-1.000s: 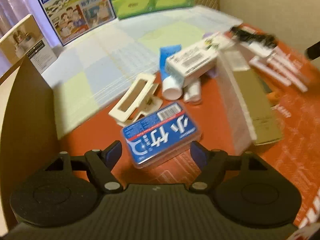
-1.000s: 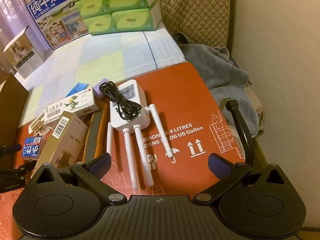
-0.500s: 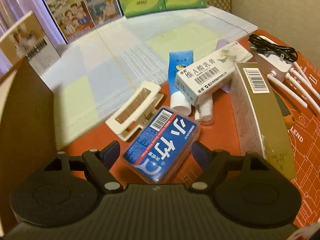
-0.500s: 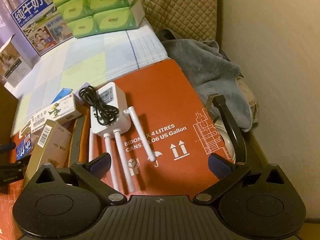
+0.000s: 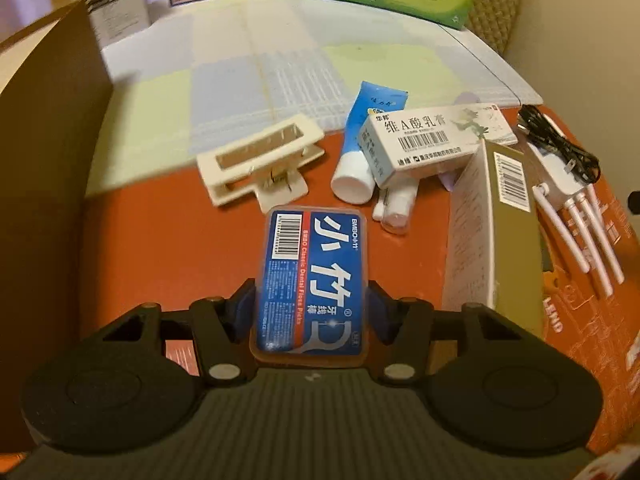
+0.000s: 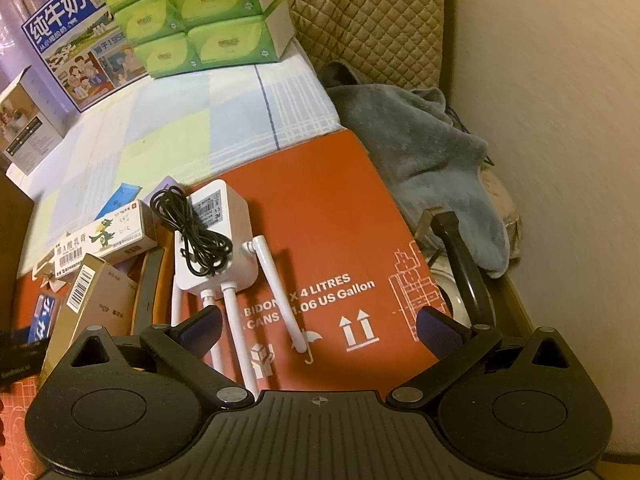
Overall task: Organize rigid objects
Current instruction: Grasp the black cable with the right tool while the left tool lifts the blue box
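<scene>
My left gripper [image 5: 312, 312] is shut on a blue dental floss pick box [image 5: 314, 264], its pads pressing both long sides of the near end, on the orange cardboard [image 5: 160, 248]. Beyond it lie a cream hair clip [image 5: 260, 160], a blue-and-white tube [image 5: 362, 148], a white medicine carton [image 5: 432, 140], a tan box [image 5: 492, 232] and a white router [image 5: 560, 176] with a black cable. My right gripper [image 6: 320, 326] is open and empty above the orange cardboard [image 6: 340, 216], just right of the router [image 6: 214, 240]. The floss box [image 6: 44, 318] shows at that view's left edge.
A brown cardboard wall [image 5: 44, 152] stands at the left. A checked cloth [image 6: 180, 120] covers the back, with green tissue packs [image 6: 200, 20] and a milk carton box [image 6: 76, 36]. A grey towel [image 6: 420, 148] and a black handle [image 6: 460, 256] lie at the right.
My left gripper has moved forward around the floss box and closed on it. My right gripper stays open and has drifted slightly over the cardboard.
</scene>
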The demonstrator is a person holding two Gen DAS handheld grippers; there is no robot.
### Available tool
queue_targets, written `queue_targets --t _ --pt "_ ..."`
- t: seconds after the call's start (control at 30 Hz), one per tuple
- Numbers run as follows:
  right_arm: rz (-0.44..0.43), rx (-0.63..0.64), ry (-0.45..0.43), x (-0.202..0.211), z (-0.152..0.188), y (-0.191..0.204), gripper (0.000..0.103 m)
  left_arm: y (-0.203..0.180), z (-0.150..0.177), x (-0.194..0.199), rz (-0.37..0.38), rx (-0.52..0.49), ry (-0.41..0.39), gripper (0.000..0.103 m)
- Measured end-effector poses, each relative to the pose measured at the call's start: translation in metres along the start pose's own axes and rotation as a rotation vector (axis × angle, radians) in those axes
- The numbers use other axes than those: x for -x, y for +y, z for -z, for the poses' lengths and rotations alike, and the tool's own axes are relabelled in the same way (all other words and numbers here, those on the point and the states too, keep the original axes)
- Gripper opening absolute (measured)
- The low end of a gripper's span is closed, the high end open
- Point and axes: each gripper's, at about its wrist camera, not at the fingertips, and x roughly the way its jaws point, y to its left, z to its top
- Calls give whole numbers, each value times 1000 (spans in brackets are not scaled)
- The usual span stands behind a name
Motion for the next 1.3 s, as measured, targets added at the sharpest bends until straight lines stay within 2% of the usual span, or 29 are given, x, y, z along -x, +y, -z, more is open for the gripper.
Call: queue_targets --t 0.1,0.3,0.47,0.5,0.57,0.7,0.77,0.87,1.23,1.3 --pt "-9 22 -9 -1 -3 2 101 1 -4 3 12 29 9 52" --pt "-33 86 -44 -1 -8 11 101 -3 -18 -5 -20 4 4 53" --pt "-72 168 -91 1 -11 23 100 -5 -14 -8 -49 -2 18 53" --pt "-81 190 -101 1 -12 26 98 -4 -13 -7 -58 5 21 53" --pt "-104 240 -117 -1 -13 33 85 -1 -10 -3 -86 22 16 53" --pt "-155 327 -138 -8 -19 47 71 7 -7 10 -121 61 -5 53" --pt "-180 382 -145 -12 -21 55 56 11 -7 16 -140 77 -19 53" --pt "-194 460 -142 -22 -23 66 43 14 -7 24 -153 103 -33 53" --pt "-181 630 -111 -56 -29 85 22 19 -8 42 -187 177 -54 53" --pt "-166 657 -115 -59 -28 87 14 19 -7 45 -193 183 -58 53"
